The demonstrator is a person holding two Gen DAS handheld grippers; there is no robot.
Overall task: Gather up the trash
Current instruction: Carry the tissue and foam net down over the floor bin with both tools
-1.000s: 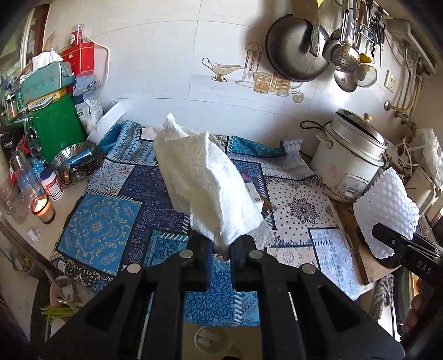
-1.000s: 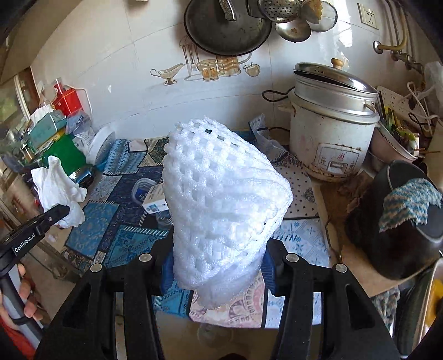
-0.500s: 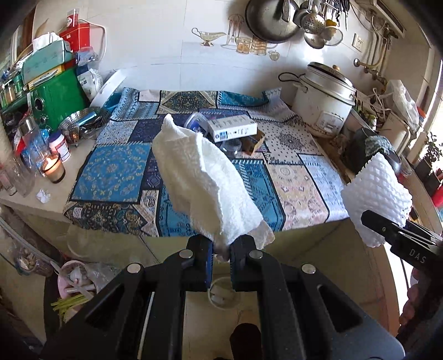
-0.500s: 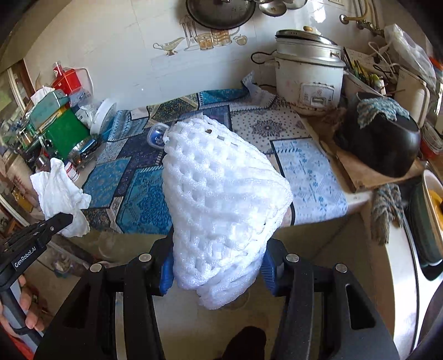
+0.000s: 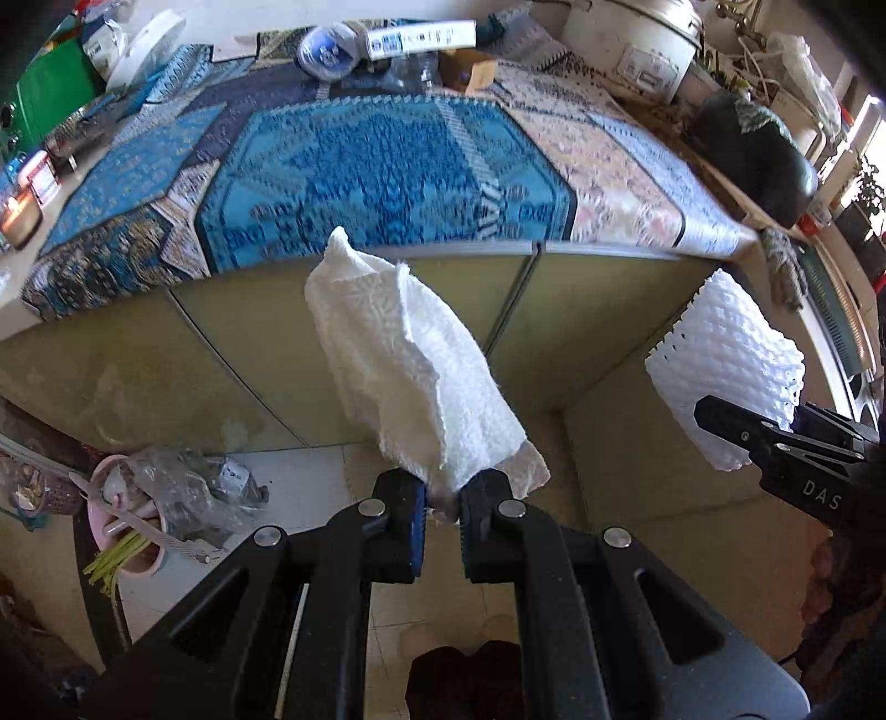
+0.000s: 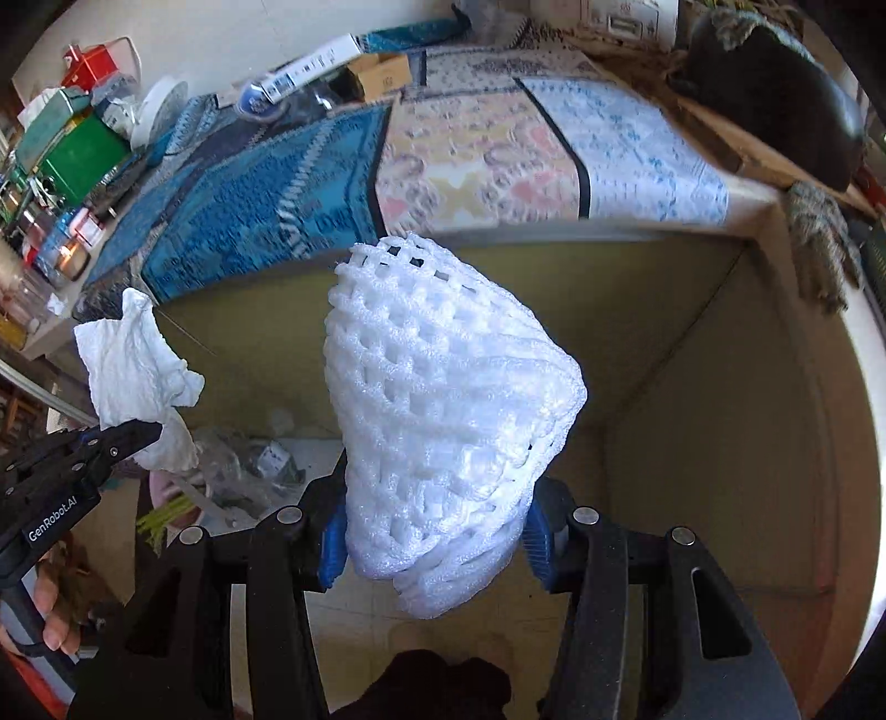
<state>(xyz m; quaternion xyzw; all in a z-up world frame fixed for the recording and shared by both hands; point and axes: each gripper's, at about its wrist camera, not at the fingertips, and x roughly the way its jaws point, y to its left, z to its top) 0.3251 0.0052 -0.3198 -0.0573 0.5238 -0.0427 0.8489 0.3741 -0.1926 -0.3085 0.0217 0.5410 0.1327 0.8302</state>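
My left gripper [image 5: 442, 501] is shut on a crumpled white paper towel [image 5: 410, 371], held in the air in front of the olive cabinet below the counter. It also shows in the right wrist view [image 6: 138, 365] at the left. My right gripper [image 6: 432, 540] is shut on a white foam fruit net [image 6: 448, 399], also held in front of the cabinet. The net shows in the left wrist view [image 5: 725, 354] at the right, with the right gripper [image 5: 742, 426] under it.
A pink trash bin [image 5: 127, 515] with a clear plastic bag [image 5: 183, 487] stands on the tiled floor at lower left. The counter with the blue patterned cloth [image 5: 387, 160] lies above, carrying boxes [image 5: 421, 36], a green tin [image 6: 77, 155] and a dark pot [image 5: 753, 149].
Both grippers have pulled back from the counter and dropped below its edge, still holding the towel and net. The view now points down at the cabinet front and floor.
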